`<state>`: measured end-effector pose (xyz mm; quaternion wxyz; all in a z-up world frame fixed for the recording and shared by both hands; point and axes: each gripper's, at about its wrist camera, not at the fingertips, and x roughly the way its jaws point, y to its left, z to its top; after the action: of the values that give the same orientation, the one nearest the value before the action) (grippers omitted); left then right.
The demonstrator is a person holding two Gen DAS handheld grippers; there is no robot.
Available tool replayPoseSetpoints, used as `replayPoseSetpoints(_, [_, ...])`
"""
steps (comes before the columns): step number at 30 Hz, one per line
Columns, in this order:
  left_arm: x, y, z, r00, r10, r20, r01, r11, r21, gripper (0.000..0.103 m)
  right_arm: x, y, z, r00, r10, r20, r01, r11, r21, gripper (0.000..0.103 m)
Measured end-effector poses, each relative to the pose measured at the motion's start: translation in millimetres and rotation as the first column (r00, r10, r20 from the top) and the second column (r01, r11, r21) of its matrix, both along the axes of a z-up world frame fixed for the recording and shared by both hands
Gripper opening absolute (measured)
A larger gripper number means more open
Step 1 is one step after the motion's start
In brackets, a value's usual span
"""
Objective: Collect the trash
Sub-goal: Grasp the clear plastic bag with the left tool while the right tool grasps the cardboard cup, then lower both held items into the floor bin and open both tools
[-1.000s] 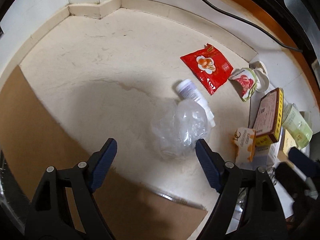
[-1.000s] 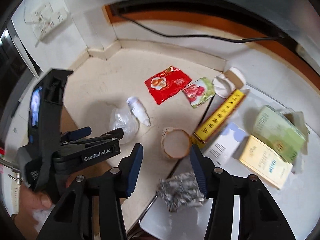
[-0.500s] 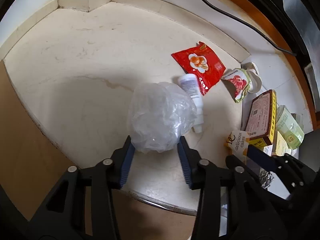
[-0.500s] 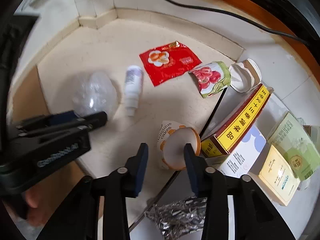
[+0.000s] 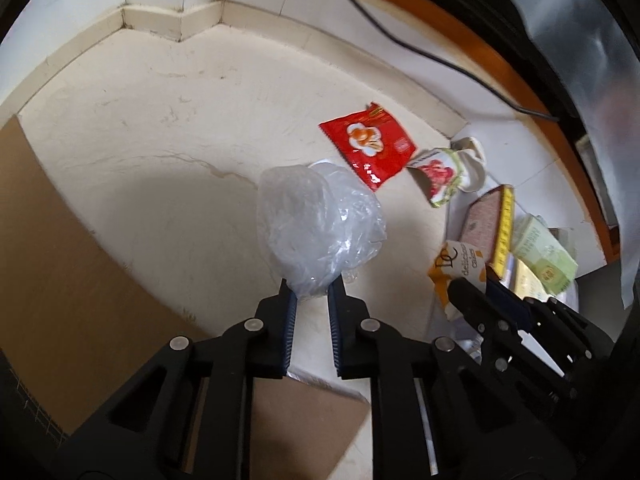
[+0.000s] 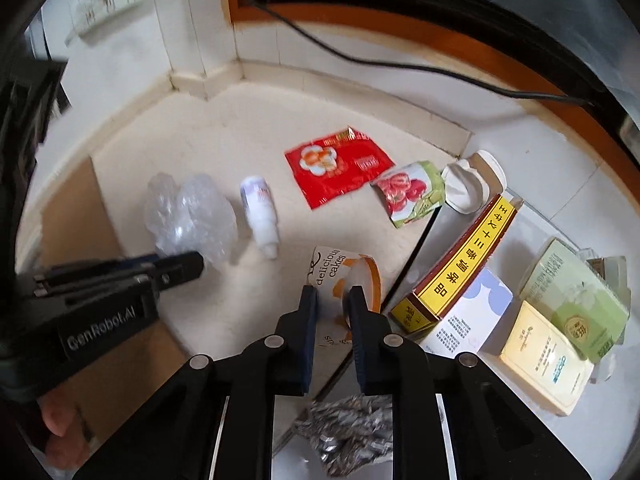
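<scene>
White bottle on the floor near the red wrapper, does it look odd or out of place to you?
Yes. The white bottle lies tipped on its side on the cream floor, between the crumpled clear plastic bag and the red wrapper.

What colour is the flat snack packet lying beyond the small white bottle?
The snack packet is red with a white-and-orange picture, clearest in the right wrist view.

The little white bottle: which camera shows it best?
The right wrist view: the white bottle lies in full sight on the floor between the crumpled clear plastic bag and the red snack packet. In the left wrist view the bag hides it.
</scene>
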<state>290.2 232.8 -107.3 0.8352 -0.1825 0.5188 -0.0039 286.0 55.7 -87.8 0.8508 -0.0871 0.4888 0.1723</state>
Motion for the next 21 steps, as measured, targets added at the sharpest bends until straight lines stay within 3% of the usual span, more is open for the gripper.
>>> replayPoseSetpoints(11, [-76,-39,61,0.996,-0.04,0.075,0.036,0.998,0.049,0.012,-73,-48,76,0.997,-0.011,0.081,-0.006,0.977,0.213,0.015])
replayPoseSetpoints(21, [-164,-95,75,0.996,-0.049,0.074,0.043,0.996,0.08,0.012,-169,-120,93,0.997,0.012,0.08,-0.034,0.956,0.291,0.015])
